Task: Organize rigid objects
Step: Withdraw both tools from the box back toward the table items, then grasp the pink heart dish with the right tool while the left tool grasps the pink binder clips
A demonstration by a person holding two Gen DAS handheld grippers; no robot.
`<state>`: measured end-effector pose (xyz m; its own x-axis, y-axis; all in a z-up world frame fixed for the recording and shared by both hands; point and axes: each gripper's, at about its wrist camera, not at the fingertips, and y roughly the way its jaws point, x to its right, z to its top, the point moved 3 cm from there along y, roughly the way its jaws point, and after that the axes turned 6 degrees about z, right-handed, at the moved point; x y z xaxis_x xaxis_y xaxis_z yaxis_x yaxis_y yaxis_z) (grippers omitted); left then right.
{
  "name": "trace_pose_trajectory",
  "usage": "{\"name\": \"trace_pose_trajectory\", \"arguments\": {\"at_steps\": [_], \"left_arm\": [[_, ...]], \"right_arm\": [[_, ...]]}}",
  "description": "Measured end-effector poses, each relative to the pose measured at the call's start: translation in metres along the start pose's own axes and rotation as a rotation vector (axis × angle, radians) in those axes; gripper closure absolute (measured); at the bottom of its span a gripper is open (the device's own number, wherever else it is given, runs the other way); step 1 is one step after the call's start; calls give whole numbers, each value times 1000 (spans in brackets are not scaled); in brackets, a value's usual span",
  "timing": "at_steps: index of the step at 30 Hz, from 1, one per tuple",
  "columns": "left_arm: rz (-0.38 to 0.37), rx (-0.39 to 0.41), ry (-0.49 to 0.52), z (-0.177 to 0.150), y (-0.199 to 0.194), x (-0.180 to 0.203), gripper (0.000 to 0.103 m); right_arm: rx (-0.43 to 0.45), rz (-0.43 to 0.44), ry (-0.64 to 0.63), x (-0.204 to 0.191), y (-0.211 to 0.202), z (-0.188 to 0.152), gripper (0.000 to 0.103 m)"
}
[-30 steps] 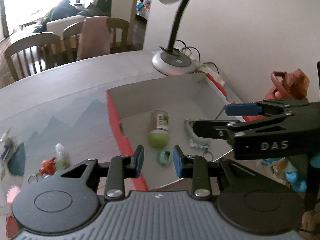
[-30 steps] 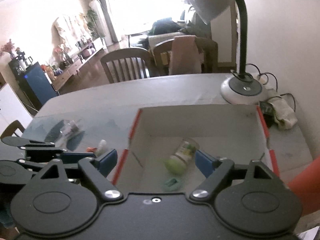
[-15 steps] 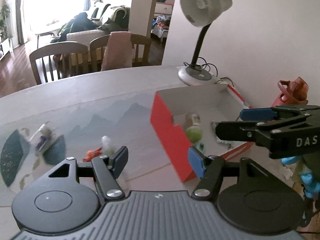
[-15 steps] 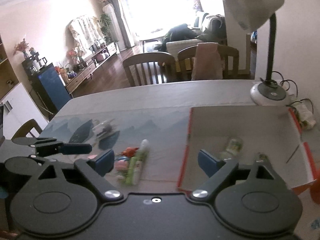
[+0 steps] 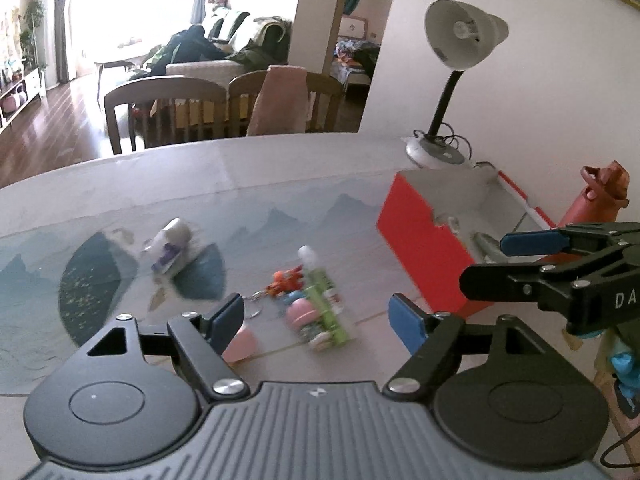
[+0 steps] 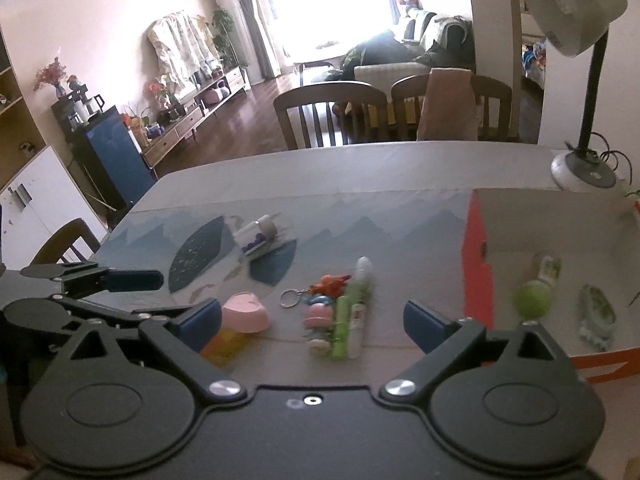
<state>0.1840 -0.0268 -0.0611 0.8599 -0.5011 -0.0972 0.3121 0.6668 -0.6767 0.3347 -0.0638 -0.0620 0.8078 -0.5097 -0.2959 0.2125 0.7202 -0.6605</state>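
A red cardboard box [image 5: 424,236] [image 6: 476,252] sits at the table's right with a green-capped bottle [image 6: 534,290] and a small pouch [image 6: 596,316] inside. Loose items lie left of it: a green tube [image 5: 324,300] [image 6: 352,312], an orange keychain [image 5: 286,280] [image 6: 330,284], a pink round item [image 5: 302,314] [image 6: 318,314], a pink heart-shaped case [image 6: 244,312] [image 5: 240,344] and a clear bottle [image 5: 170,246] [image 6: 256,234]. My left gripper [image 5: 318,320] is open and empty above the loose items. My right gripper [image 6: 314,322] is open and empty, also above them.
A white desk lamp [image 5: 460,60] [image 6: 580,80] stands behind the box by the wall. An orange-red jug [image 5: 596,196] is at the right. Wooden chairs [image 6: 332,116] line the far table edge. A yellow card [image 6: 224,346] lies under the heart case.
Both grippers have pulled back from over the box and swung left, now facing the loose items. The left gripper's jaws have opened wider.
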Motion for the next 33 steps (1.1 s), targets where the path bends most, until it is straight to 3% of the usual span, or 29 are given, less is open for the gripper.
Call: {"name": "trace_pose_trajectory", "arguments": {"at_steps": [5, 8, 12, 13, 23, 33], "left_arm": [[-19, -6, -8, -13, 1, -33, 16], [-35, -8, -16, -23, 3, -51, 9], [-35, -24, -26, -34, 9, -69, 8], [-35, -32, -26, -37, 11, -73, 0], [-41, -93, -33, -66, 31, -97, 0], [-50, -85, -66, -77, 44, -106, 0]], "right_arm": [[-31, -8, 12, -19, 24, -2, 5], [-48, -9, 15, -29, 39, -1, 5], [-80, -11, 12, -44, 62, 0, 5], [-92, -7, 14, -47, 70, 0, 6], [-207, -48, 36, -65, 146, -3, 6], [-316, -75, 49, -68, 201, -9, 6]]}}
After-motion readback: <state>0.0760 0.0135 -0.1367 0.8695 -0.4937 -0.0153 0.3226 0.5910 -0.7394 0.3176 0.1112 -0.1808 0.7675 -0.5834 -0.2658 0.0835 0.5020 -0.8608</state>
